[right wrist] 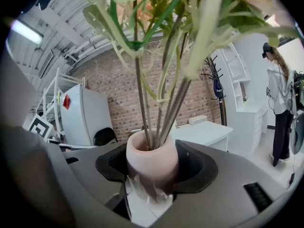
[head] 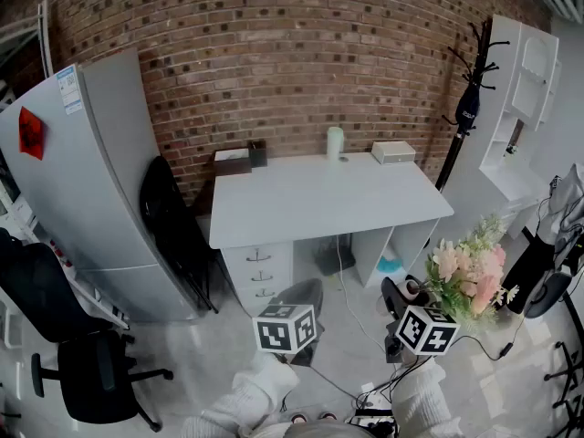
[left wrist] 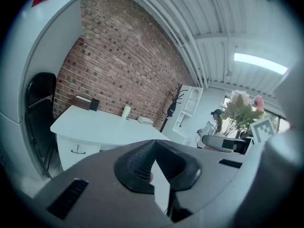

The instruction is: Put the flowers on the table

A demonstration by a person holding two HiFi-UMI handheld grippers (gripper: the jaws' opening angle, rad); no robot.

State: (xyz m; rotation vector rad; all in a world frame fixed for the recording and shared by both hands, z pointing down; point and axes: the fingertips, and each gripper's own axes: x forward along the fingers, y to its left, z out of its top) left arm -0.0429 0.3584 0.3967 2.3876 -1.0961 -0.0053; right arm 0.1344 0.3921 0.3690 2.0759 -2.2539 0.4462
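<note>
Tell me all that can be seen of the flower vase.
The vase is small, rounded and pale pink, smooth like ceramic, with an open mouth. It stands upright between the jaws of the right tool, which grip its sides. Thin green and brown stems rise from it, carrying leaves and pink and cream flowers. It is held in the air, short of the white table, not on it.
</note>
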